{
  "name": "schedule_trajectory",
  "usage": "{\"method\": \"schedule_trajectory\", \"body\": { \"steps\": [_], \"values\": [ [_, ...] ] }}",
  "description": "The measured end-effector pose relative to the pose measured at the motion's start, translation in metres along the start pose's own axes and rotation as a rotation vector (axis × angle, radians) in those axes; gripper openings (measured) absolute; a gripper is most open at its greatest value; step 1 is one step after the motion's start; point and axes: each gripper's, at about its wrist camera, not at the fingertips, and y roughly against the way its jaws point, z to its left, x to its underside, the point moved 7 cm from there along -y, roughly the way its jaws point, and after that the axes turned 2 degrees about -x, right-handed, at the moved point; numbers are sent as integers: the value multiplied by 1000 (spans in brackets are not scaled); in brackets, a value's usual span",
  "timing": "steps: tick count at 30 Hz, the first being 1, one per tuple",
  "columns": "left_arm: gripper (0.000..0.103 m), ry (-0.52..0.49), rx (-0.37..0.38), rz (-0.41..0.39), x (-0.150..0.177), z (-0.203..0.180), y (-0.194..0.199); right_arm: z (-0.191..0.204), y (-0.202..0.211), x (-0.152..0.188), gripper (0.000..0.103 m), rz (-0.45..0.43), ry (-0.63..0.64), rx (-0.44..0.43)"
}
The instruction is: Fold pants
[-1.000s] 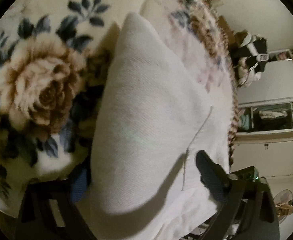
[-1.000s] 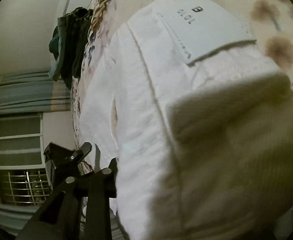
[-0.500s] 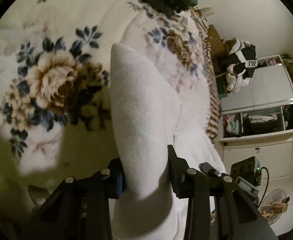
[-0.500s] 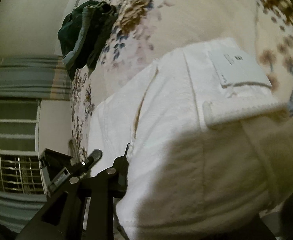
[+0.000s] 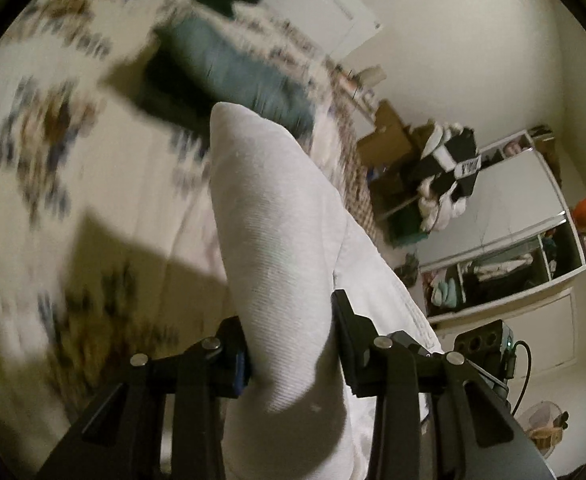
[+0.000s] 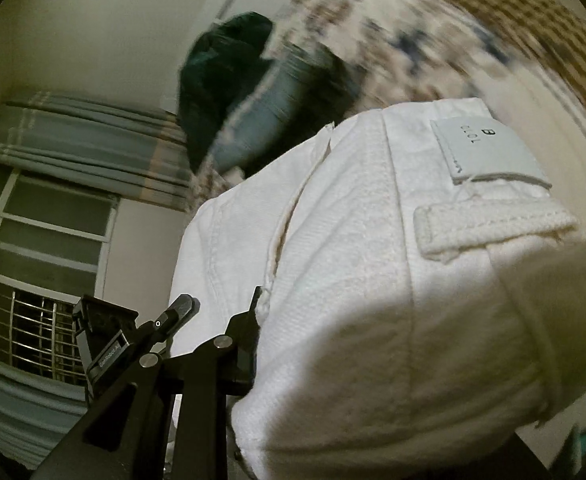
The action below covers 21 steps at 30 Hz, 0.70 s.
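While clamped on the white pants (image 5: 277,240), left gripper (image 5: 293,344) raised above the bed; right gripper's (image 6: 333,340) closure unclear.

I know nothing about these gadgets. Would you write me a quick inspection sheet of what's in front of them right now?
Surface: a flowered blanket, blurred in both views.
Job's things: white pants, lifted off the blanket; a label and belt loop show at the waistband.
Clutter: dark clothes heaped on the blanket beyond the pants.
Grippers: left gripper shut on the pants, a fold of cloth between its fingers; right gripper grips the waistband end, only one finger visible.
Cables: one black cable by a small device.
Surroundings: open wardrobe, piled clothes, curtains, barred window.
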Motion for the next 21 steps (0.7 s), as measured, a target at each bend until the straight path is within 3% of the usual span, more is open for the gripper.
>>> {"method": "schedule_trajectory", "body": {
  "steps": [1, 7, 12, 16, 19, 21],
  "values": [
    [32, -6, 1, -12, -15, 1, -2, 15, -7, -17, 25, -14, 16, -8],
    [31, -44, 26, -99, -180, 6, -22, 100, -82, -143, 25, -100, 97, -47],
    [31, -65, 38, -110, -297, 36, -63, 128, -161, -232, 25, -146, 115, -57],
    [31, -102, -11, -91, -345, 75, -107, 117, -240, -289, 25, -158, 130, -33],
    [32, -114, -149, -43, -353, 116, -151, 85, -298, -298, 25, -116, 96, 47],
    [32, -135, -289, 24, -347, 149, -180, 58, -327, -291, 29, -57, 32, 104]
  ]
}}
